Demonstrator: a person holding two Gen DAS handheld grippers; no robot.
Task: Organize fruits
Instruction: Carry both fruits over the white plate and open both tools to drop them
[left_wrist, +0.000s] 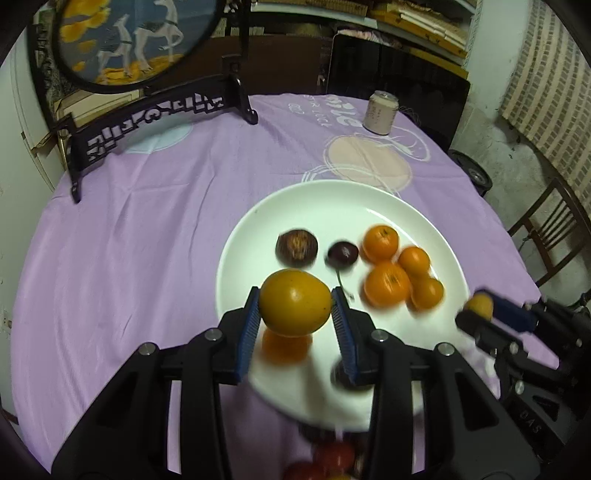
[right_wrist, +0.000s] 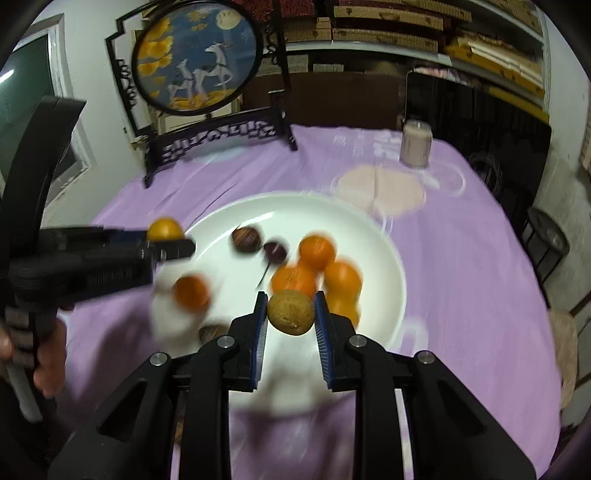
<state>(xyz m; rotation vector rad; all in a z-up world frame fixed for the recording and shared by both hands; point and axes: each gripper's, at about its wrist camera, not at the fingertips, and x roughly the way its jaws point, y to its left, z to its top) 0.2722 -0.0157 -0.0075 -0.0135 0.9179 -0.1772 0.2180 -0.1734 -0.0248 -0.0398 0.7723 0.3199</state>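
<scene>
Yellow fruit (left_wrist: 294, 307) sits clamped in our left gripper (left_wrist: 295, 308), held just above the near part of the white plate (left_wrist: 332, 199) on the bench. Our right gripper (right_wrist: 290, 312) is closed on a small brown fruit (right_wrist: 290, 312), over the plate's near side, close to the oranges (right_wrist: 295, 278). Both loads hang over the plate, so each release likely needs only a short drop; the left one lies nearer open space.

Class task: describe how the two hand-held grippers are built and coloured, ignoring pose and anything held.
Both the left gripper and right gripper are matte black, angular frames with round silver bolts. Their fingers carry blue ribbed pads. The right gripper's body shows faint embossed lettering in the left wrist view.
</scene>
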